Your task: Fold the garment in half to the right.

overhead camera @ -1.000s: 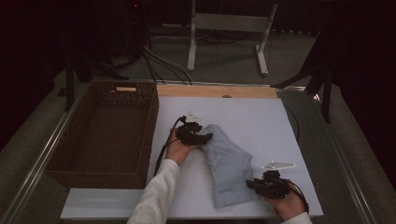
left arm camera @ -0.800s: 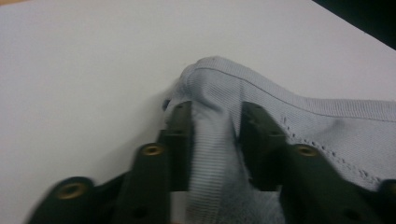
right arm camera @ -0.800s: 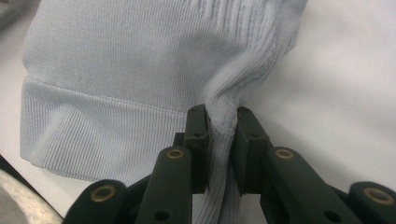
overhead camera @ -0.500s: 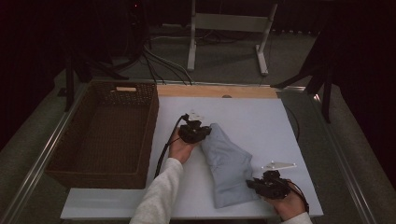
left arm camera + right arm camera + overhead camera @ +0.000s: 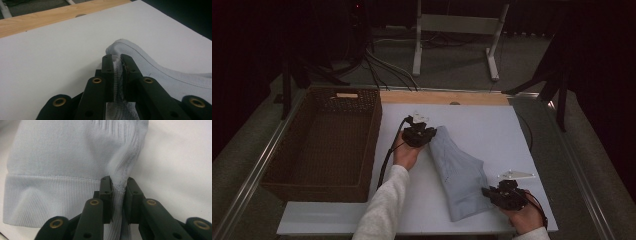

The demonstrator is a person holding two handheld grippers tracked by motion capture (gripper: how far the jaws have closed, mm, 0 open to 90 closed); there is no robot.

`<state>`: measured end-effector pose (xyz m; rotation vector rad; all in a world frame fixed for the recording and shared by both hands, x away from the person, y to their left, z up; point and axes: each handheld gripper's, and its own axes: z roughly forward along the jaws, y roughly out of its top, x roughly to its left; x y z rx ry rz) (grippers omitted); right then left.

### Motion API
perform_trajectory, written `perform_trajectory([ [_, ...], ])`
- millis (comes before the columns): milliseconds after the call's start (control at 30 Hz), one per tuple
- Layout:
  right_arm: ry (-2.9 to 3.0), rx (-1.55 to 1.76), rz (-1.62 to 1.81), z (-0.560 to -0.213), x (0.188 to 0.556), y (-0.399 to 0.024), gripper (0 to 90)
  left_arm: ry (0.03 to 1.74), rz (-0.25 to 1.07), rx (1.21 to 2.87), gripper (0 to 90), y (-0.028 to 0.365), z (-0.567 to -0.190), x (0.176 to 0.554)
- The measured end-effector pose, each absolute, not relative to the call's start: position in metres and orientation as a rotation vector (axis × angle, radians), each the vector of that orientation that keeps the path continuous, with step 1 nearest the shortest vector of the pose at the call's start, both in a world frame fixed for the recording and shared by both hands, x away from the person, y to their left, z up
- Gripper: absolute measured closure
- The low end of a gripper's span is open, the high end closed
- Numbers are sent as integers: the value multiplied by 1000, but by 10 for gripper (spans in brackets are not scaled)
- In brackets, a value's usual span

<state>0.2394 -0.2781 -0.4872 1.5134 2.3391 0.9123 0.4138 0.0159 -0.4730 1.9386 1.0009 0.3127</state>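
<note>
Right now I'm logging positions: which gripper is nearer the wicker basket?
Left. The left gripper grips the light-blue garment just right of the wicker basket; the right gripper grips the garment's near end, farther away.

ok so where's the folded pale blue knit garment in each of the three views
High view: the folded pale blue knit garment lies slantwise on the white board, between the left gripper and right gripper.
Left gripper view: right of centre, its edge pinched between the black jaws.
Right gripper view: upper left and centre, its ribbed hem clamped in the jaws.
Shared landmark: the white board under it.
</note>
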Motion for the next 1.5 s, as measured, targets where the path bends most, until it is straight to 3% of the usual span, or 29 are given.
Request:
perform_trajectory([
  [200, 2347, 1486, 881, -489, 239, -275, 792, 987, 286, 1947, 803, 9, -478, 414],
  [600, 2348, 1485, 884, -489, 239, -275, 790, 991, 258, 1884, 291, 12, -469, 407],
  [833, 2349, 1485, 885, -489, 238, -275, 789, 1004, 235, 1852, 81, 15, -461, 397],
  [1033, 2348, 1487, 887, -489, 238, -275, 789, 1012, 234, 1849, 28, 18, -462, 386],
  [1500, 2349, 1486, 888, -489, 238, -275, 789, 1046, 241, 1852, 22, 31, -472, 371],
])
